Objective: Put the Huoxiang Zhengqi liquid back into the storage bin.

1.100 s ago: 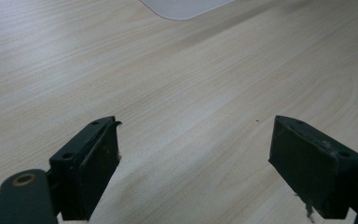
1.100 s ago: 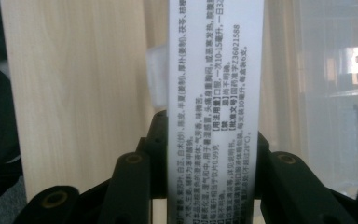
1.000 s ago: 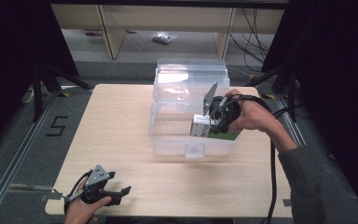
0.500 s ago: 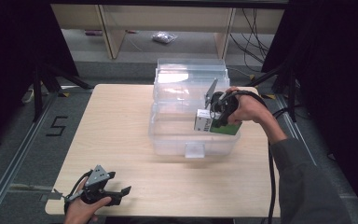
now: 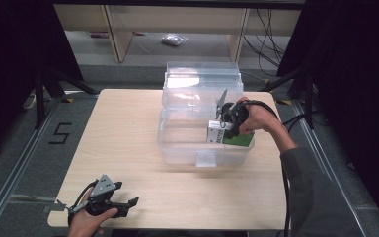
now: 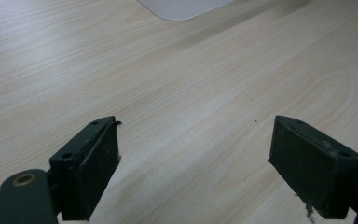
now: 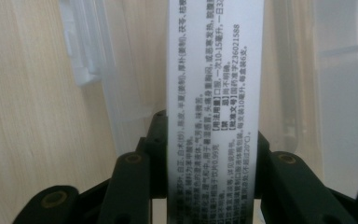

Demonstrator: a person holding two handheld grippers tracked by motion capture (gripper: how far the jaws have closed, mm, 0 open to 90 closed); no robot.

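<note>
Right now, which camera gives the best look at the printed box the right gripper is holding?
The right gripper view: the box runs up between the shut jaws, its small black print sharp. The high view shows the box small, white and green, inside the clear bin. The left gripper view faces bare tabletop.

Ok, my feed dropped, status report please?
Right gripper shut on box, inside clear bin. Left gripper open, idle over bare table. Nothing in the way.

A box (image 5: 229, 137) sits inside the bin (image 5: 177, 148) on the table's (image 5: 128, 143) far right.
</note>
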